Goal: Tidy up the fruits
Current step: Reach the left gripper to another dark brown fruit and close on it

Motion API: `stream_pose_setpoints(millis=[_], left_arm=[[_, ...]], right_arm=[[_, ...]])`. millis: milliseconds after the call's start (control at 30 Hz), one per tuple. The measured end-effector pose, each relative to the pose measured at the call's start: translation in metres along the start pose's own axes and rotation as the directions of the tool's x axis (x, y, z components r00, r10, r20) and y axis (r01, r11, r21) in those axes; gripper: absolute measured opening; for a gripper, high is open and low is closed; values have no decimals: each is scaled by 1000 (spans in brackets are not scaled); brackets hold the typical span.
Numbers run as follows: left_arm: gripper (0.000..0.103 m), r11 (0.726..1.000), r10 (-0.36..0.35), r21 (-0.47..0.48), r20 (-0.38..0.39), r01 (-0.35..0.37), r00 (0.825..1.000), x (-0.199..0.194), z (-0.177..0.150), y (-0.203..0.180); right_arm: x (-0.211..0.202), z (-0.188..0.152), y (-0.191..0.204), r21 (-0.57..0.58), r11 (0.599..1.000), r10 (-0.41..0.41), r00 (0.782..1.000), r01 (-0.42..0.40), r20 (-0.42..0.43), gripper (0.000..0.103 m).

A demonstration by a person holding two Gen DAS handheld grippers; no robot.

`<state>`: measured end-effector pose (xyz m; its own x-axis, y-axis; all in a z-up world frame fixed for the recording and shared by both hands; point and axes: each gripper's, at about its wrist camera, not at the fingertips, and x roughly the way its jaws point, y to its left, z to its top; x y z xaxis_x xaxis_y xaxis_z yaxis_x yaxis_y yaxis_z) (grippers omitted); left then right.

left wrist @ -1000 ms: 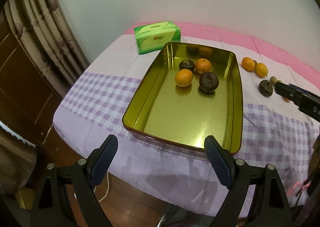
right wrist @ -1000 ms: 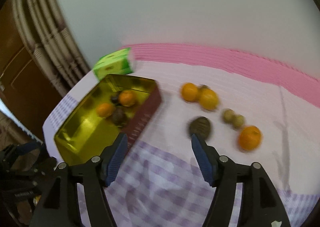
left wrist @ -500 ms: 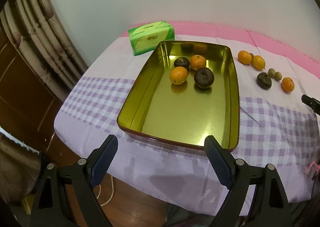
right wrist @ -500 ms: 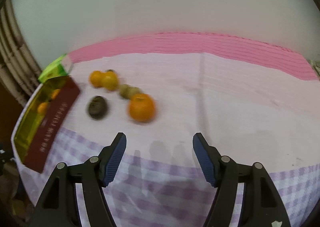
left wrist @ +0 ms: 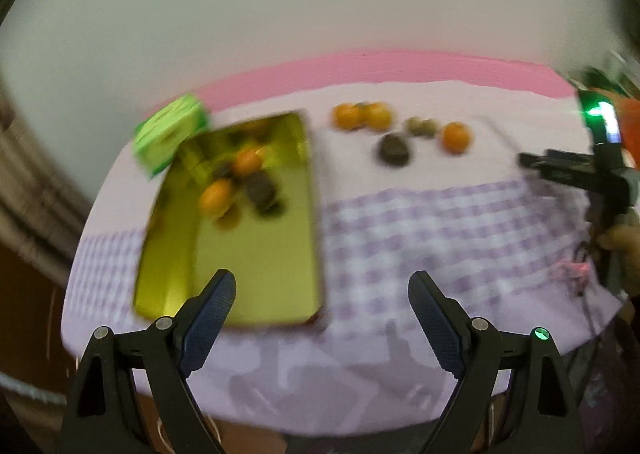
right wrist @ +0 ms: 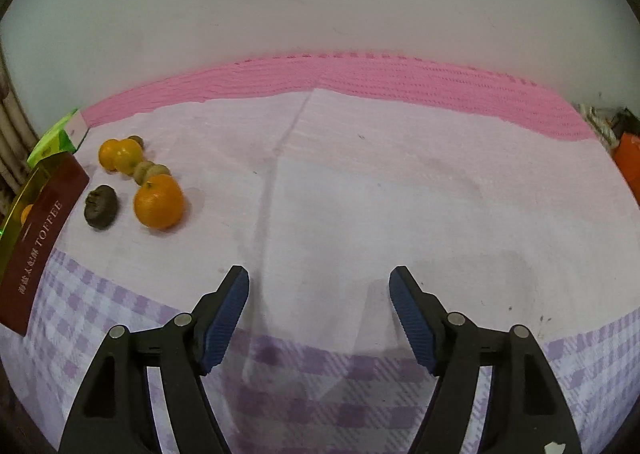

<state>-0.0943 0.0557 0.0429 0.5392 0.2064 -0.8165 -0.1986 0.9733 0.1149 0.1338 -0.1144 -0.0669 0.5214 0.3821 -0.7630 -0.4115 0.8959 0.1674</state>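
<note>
A gold tin tray lies on the left of the table with two oranges and dark fruits in it. Right of it on the cloth lie two oranges, small green-brown fruits, a dark fruit and a lone orange. My left gripper hovers open and empty over the tray's near corner; that view is blurred. My right gripper is empty, its jaws opening over bare cloth well right of the loose fruits. It also shows at the left view's right edge.
A green tissue box stands behind the tray. The tray's dark red side wall reads TOFFEE. An orange object sits at the far right table edge. A white wall rises behind the pink cloth border.
Both views swung to the right: the tray slid left in the left wrist view. The loose fruits moved to the far left in the right wrist view, and the right jaws spread slightly.
</note>
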Motion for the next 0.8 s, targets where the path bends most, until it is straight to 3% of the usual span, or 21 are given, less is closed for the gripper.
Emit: stream_pose_setpoints(millis=[200, 367, 467, 567, 733, 800], left_arm=[[88, 978, -208, 7, -49, 209, 977, 43, 63, -25], [88, 976, -213, 11, -129, 217, 968, 99, 97, -42], [88, 981, -182, 35, -147, 189, 972, 121, 108, -48], [88, 985, -162, 40, -169, 171, 972, 140, 114, -48], [87, 978, -203, 14, -200, 210, 959, 164, 120, -45], [80, 978, -199, 23, -214, 208, 956, 171, 118, -46]], right_arm=[[-2, -5, -11, 50, 997, 58, 998, -59, 31, 73], [-3, -4, -11, 62, 994, 89, 995, -92, 44, 77], [-3, -4, -11, 62, 992, 111, 993, -113, 47, 79], [-4, -4, -11, 59, 988, 138, 989, -140, 50, 80], [-5, -4, -15, 74, 981, 178, 982, -182, 59, 81], [-5, -4, -16, 80, 979, 185, 981, -190, 61, 81]])
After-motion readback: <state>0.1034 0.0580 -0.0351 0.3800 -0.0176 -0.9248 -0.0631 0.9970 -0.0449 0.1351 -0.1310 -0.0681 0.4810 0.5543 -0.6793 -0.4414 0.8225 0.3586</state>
